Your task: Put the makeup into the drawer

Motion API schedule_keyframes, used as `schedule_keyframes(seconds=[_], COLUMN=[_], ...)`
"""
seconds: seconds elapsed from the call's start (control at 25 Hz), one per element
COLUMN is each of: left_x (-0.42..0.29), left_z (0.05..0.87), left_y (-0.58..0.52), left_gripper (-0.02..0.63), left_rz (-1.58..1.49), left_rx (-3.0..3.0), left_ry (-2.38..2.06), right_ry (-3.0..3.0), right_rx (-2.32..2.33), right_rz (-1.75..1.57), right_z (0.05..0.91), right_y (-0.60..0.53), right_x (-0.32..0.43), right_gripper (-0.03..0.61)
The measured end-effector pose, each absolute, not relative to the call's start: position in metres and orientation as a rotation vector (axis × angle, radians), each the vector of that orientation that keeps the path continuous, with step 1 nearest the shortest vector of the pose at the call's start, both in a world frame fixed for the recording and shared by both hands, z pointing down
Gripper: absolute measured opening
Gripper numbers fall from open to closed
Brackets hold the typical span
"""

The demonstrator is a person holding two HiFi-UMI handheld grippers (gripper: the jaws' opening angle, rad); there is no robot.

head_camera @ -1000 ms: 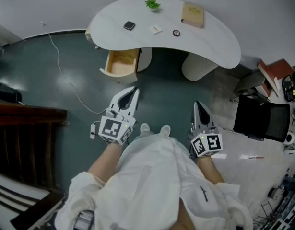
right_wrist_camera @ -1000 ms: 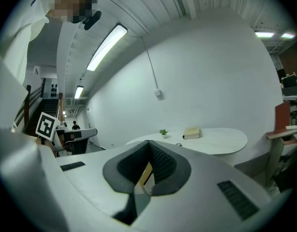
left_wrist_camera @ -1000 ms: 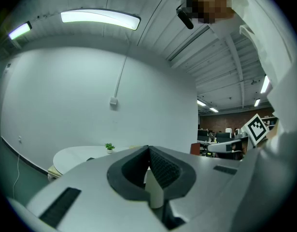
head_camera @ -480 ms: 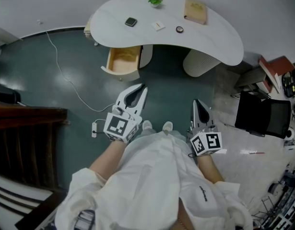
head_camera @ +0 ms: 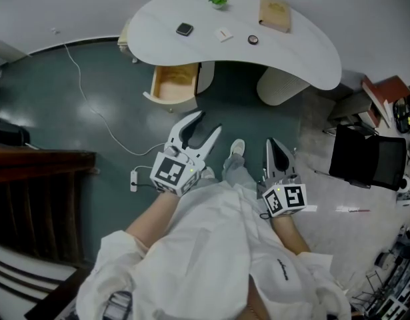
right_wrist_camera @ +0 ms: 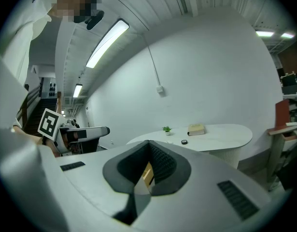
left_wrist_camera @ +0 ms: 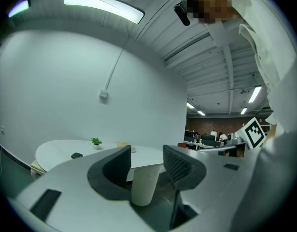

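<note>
- The left gripper (head_camera: 209, 121) has just been opening its jaws, now half apart with nothing between; the right gripper (head_camera: 272, 143) has its jaws together, empty
- The dark compact (head_camera: 185, 29), probably the makeup, lies well ahead on the table (head_camera: 305, 59), past the drawer (head_camera: 175, 84), nearer the left gripper

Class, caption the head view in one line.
Empty left claw just opening; right claw shut; white desk with open drawer ahead.

My left gripper (head_camera: 210, 121) points level ahead, its jaws just opened apart with nothing between them. My right gripper (head_camera: 274, 145) tilts slightly down, jaws together, empty.
</note>
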State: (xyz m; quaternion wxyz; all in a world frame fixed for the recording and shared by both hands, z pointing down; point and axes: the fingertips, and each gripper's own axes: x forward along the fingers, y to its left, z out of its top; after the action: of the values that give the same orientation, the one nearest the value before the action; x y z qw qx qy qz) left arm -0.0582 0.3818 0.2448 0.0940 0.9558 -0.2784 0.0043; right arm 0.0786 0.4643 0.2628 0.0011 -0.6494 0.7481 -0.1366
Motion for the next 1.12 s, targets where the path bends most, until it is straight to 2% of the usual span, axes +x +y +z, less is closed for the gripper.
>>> schedule_keyframes(seconds=[0.12,0.2,0.56,1.12], left_x=[-0.052,-0.045,-0.009,0.076], left_z=[0.247,0.246,0.253,0.276], left_y=[0.378,0.373,0.329,0.231], left_gripper=[0.254,0.267,0.278,0.278], left_rz=[0.018,0.016,0.067,0.154], left_rx=[2.828,2.833,2.834,2.798], left_ry=[-0.813,-0.803,-0.832,-0.854], right_ry=[2.343,2.342,2.365,2.400], right_rx=[-2.037,-2.032,-1.995,-1.966], right_rz=[-0.418,-0.408,-0.422,-0.472], right_z=[0.261,0.259,0.265,0.274], right_y=[0.459,0.453,0.406,0.297], right_x=[0.082,0.087,0.114,0.195], right_gripper=[0.017,0.017,0.017,0.017])
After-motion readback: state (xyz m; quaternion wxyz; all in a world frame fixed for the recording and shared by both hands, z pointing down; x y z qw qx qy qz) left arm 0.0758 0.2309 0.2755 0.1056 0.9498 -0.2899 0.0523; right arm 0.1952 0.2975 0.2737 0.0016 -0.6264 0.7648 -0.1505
